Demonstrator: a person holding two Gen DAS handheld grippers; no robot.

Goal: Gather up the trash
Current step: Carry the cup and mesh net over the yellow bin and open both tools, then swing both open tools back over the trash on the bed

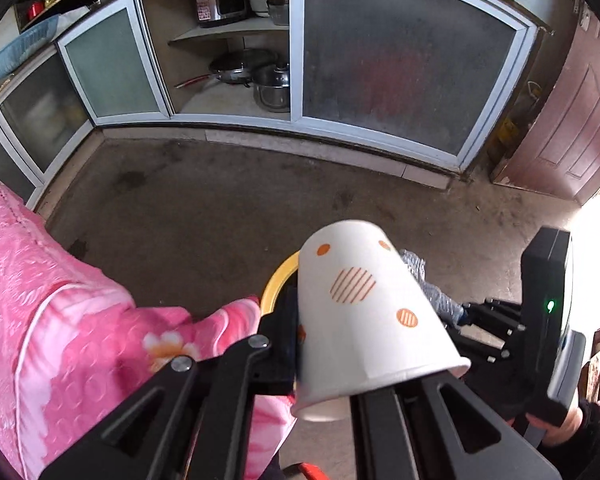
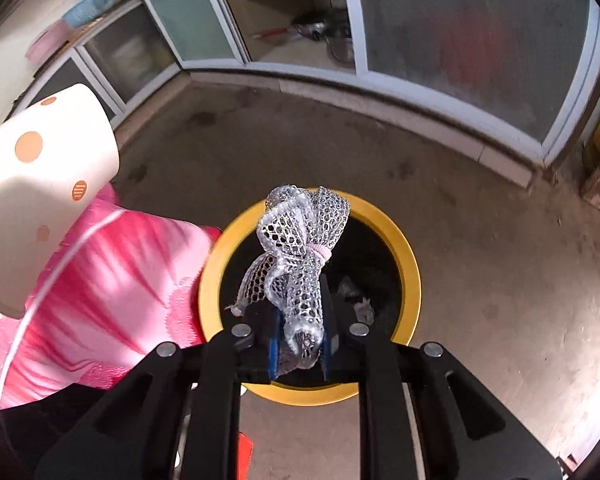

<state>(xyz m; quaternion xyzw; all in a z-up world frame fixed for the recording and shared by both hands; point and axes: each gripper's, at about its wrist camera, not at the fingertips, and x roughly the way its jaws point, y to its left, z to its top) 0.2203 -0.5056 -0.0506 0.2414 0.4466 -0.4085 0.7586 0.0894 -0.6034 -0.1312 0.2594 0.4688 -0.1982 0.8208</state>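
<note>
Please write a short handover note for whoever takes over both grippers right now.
Left gripper: shut on the rim wall of a dotted paper cup, held tilted, bottom up.
Right gripper: foam mesh sleeve between the jaws, directly above the yellow-rimmed bin.
Bin stands on the floor beside the pink bedding; some trash seems to lie inside already.
Done: both items picked up and carried to the bin.
Left: drop the mesh in, then bring the cup over the opening and release it.
</note>
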